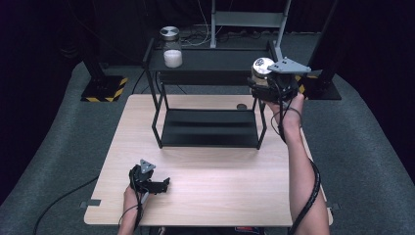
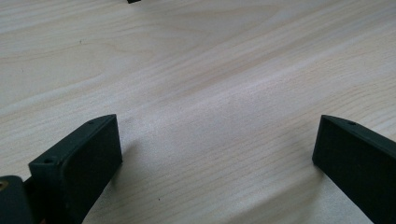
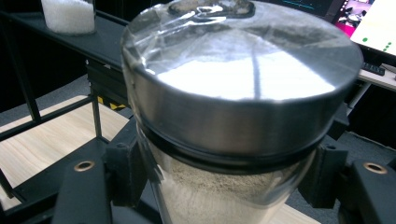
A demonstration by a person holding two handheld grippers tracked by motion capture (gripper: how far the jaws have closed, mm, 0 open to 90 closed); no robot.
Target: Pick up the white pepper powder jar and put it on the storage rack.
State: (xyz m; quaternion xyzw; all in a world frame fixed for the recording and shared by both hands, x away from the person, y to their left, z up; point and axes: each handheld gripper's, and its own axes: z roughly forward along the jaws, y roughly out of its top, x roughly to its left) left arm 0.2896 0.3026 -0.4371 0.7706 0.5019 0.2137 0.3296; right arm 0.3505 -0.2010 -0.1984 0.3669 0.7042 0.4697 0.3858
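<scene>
Glass jar with a shiny steel lid and beige powder inside (image 3: 233, 140) is pinched upright in the right gripper (image 1: 266, 81), up in the air just off the right end of the black metal two-tier shelf rack (image 1: 210, 58). Top tier sits to its left, probably about level with the jar's base, hard to tell. Another jar of white grains (image 1: 172, 48) stands at that tier's left end. Left gripper (image 1: 149, 183) rests near the wooden table (image 1: 220, 196)'s front edge, jaws spread, nothing in them.

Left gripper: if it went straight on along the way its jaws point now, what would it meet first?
Most likely the bare wooden tabletop. The left gripper is open with nothing between its jaws, which slant down at the wood. How close it sits is hard to judge.
</scene>
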